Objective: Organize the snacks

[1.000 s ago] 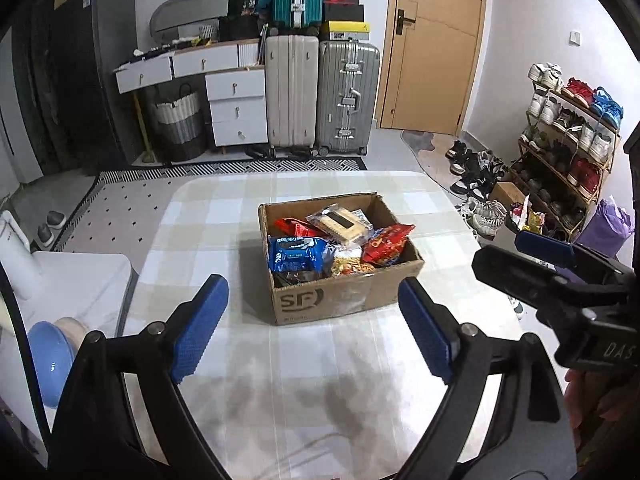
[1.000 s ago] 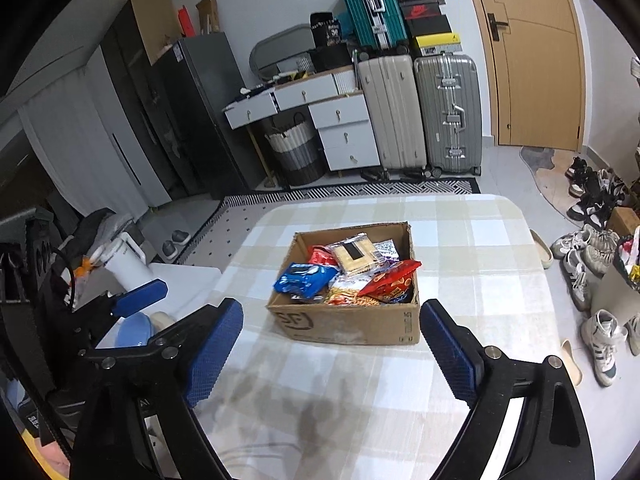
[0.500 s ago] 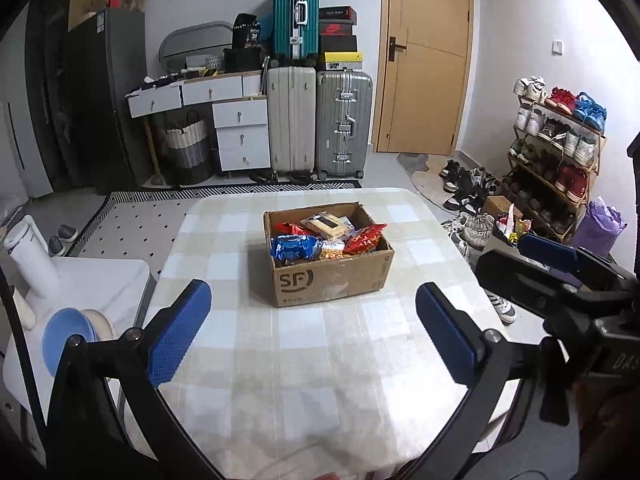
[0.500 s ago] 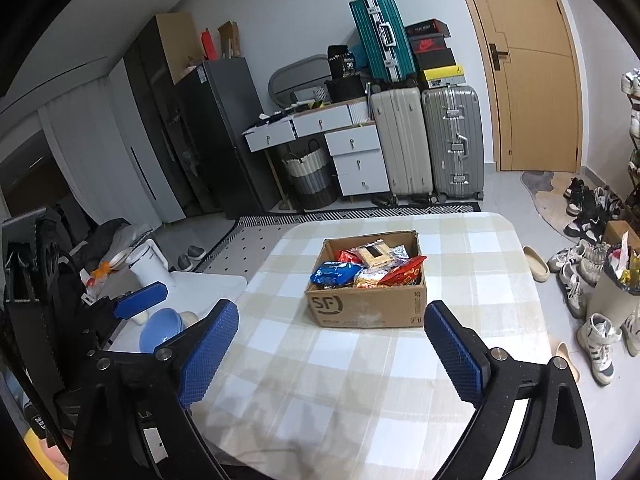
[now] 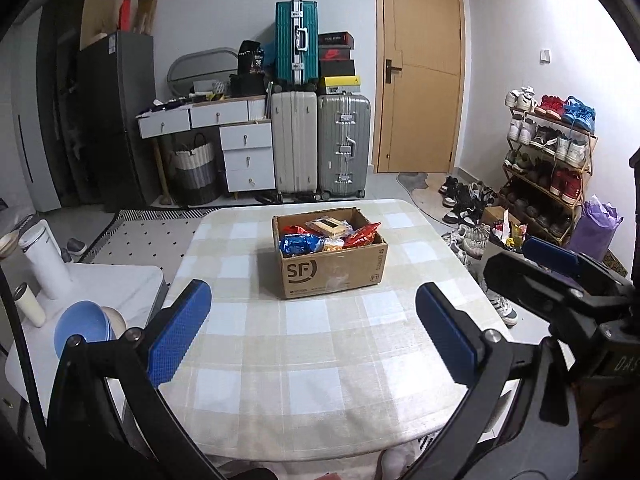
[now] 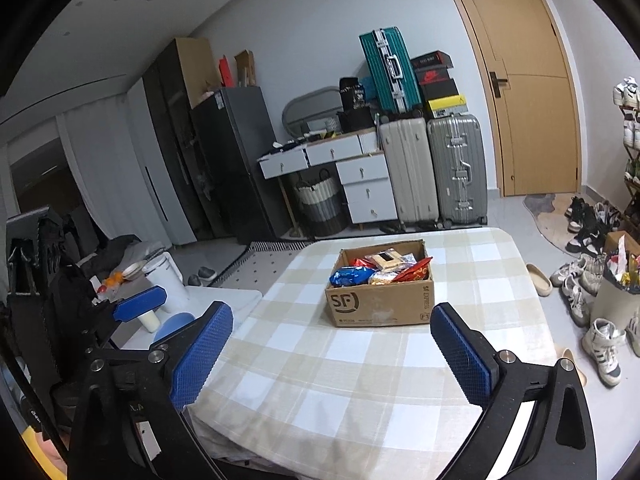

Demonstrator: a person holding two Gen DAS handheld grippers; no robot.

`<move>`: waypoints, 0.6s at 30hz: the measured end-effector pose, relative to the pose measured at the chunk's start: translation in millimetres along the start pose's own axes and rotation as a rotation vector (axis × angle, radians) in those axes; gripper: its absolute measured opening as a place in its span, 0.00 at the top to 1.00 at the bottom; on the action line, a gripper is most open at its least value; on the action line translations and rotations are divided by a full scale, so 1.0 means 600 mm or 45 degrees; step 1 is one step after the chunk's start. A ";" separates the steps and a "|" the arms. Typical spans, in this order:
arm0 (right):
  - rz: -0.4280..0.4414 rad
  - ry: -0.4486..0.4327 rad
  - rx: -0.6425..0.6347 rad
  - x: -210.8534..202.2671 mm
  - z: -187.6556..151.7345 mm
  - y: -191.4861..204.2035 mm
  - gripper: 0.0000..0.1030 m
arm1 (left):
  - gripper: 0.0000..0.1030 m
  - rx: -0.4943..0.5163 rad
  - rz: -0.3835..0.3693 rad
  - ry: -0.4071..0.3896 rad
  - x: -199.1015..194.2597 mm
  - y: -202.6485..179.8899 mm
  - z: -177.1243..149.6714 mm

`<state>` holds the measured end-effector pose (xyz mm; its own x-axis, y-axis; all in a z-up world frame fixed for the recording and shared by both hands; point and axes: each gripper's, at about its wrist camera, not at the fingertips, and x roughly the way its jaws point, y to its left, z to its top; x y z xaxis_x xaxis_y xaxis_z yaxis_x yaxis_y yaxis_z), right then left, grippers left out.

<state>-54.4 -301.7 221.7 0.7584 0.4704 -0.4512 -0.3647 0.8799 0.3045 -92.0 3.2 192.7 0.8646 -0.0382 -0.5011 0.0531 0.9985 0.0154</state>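
A brown cardboard box (image 5: pixel 332 268) marked SF stands in the middle of the checked table (image 5: pixel 320 360). It holds several snack packets: a blue one (image 5: pixel 298 245), a red one (image 5: pixel 362 235) and a tan flat one (image 5: pixel 326 226). The box also shows in the right wrist view (image 6: pixel 380 304). My left gripper (image 5: pixel 314 320) is open and empty, held over the table's near part, well back from the box. My right gripper (image 6: pixel 332 344) is open and empty, also back from the box. The right gripper shows at the right of the left wrist view (image 5: pixel 552 264).
A white side table (image 5: pixel 80 312) with a blue bowl (image 5: pixel 82 330) and white bottles stands left of the table. A shoe rack (image 5: pixel 548 160) and loose shoes line the right wall. Suitcases (image 5: pixel 320 144) and drawers stand at the back by a door.
Both grippers have drawn back and up from the box, which now looks smaller and farther away. Both stay open and empty.
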 end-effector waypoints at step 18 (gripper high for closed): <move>-0.032 -0.178 -0.115 0.092 -0.096 -0.044 0.01 | 0.01 -0.150 0.022 -0.046 0.142 0.076 -0.085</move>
<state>-34.4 -294.9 140.4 0.8333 0.4396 -0.3351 -0.3867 0.8968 0.2149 -41.5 47.4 106.4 0.8824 -0.0203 -0.4701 -0.0191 0.9967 -0.0789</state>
